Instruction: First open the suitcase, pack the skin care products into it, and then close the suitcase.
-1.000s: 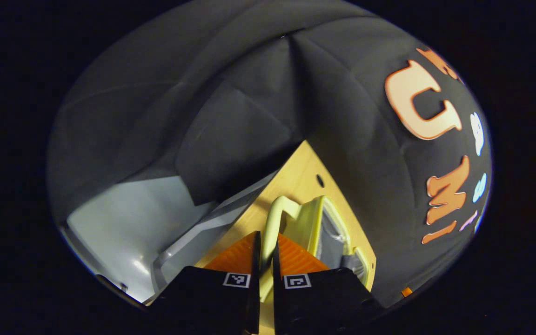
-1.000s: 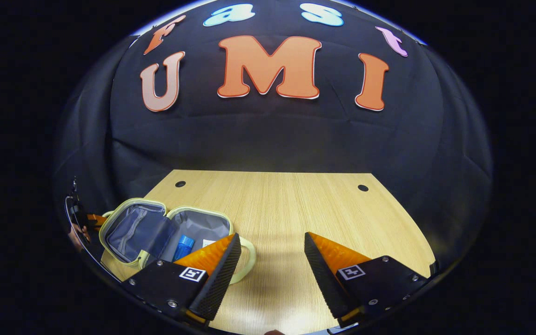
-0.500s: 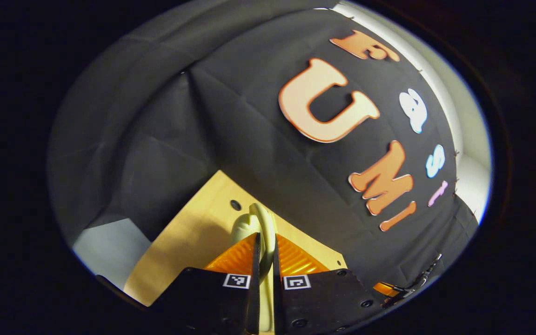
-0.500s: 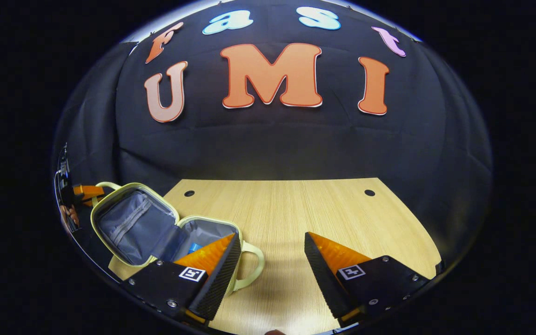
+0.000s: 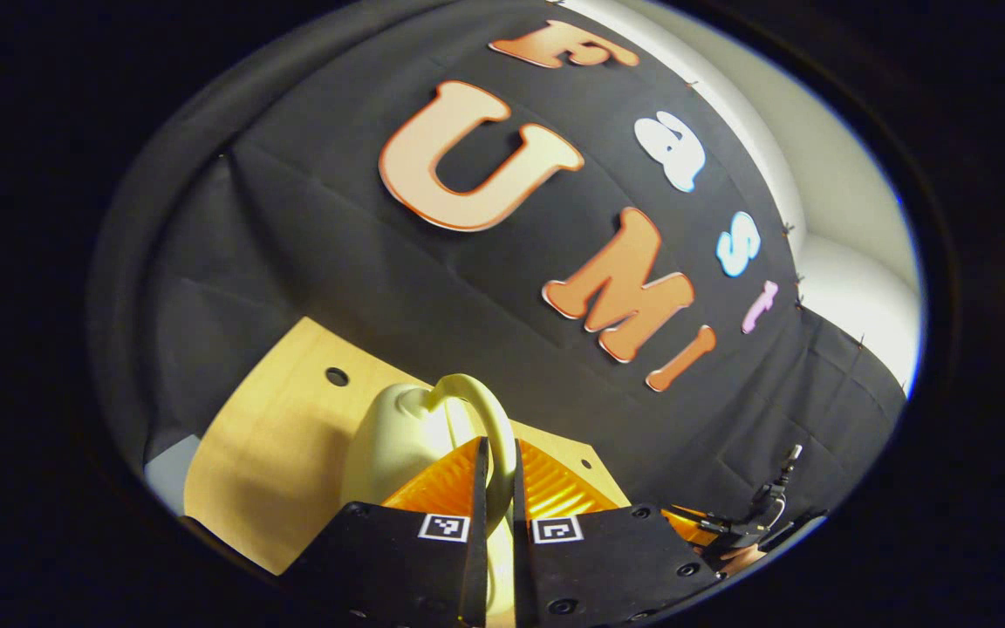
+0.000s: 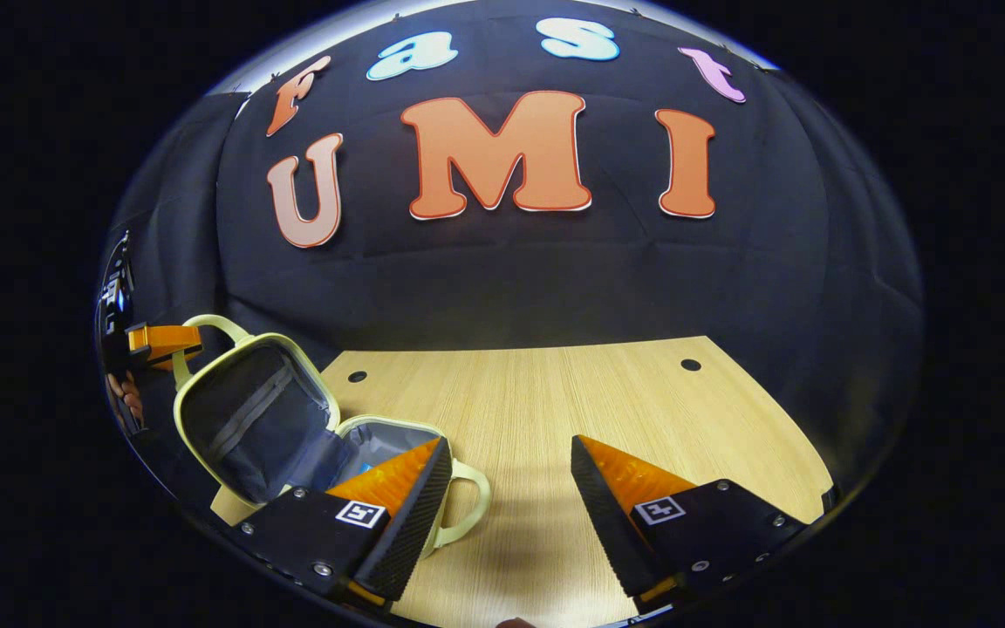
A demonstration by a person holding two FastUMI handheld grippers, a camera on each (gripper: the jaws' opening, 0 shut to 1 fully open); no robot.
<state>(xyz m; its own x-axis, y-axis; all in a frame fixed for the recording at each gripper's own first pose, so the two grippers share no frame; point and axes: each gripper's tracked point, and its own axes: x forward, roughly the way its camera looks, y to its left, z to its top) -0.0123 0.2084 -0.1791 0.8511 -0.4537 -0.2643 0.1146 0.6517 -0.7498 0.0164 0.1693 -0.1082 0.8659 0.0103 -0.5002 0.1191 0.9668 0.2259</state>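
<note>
A light wooden table (image 6: 555,401) with two small round holes stands before the black cloth wall (image 6: 511,270).

Black, screw-studded left gripper (image 5: 495,475) and right gripper (image 6: 511,475) housings, square black-and-white markers on each; ribbed, wedge-shaped fingers (image 6: 420,497).

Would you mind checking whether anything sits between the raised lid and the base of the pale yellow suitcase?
Nothing visible does: the pale yellow suitcase's lid, held by its handle in the left gripper, has open space above the base.
</note>
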